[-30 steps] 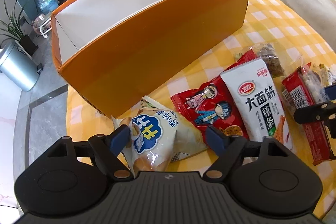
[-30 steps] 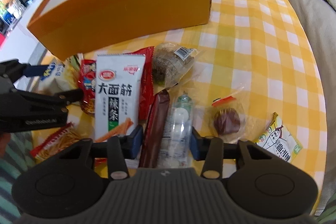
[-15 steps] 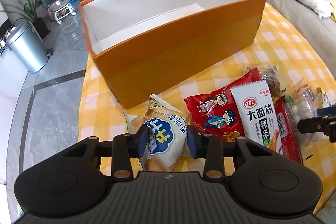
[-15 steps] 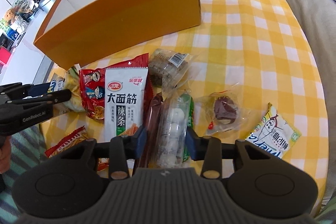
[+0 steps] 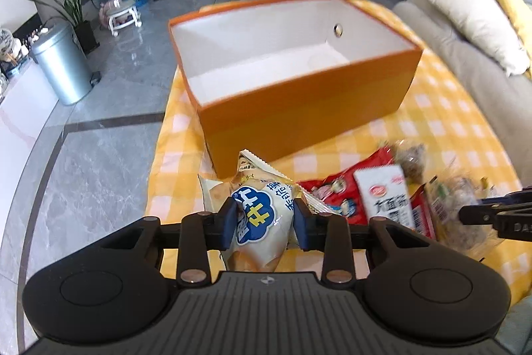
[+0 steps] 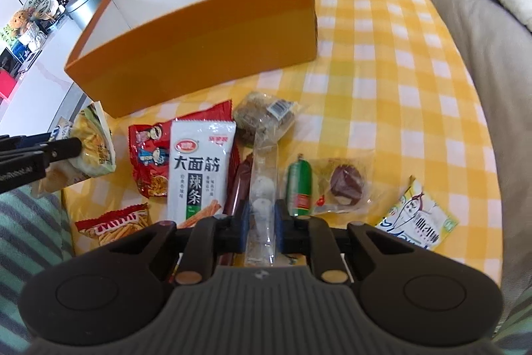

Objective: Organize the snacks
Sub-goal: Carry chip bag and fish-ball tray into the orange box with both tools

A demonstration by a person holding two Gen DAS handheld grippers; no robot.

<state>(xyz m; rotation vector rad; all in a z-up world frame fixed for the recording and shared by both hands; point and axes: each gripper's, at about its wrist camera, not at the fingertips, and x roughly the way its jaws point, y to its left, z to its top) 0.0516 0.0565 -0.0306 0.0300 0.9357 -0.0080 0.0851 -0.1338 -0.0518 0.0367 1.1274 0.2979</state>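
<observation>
Now I am squeezing the cream chip bag [image 5: 262, 222] in my left gripper [image 5: 264, 223], jaws closing on it, while my right gripper [image 6: 261, 227] is clenching the clear candy tube [image 6: 262, 188]. Both packs are sitting higher than a second ago, when the jaws stood apart around them. One orange box [image 5: 309, 108] is standing open at twelve o'clock, unobstructed. Seven packets are lying on the checked cloth [image 6: 382, 72], among them the white strip pack [image 6: 199, 165] at eleven o'clock and the green sausage [image 6: 300, 185] at one.
</observation>
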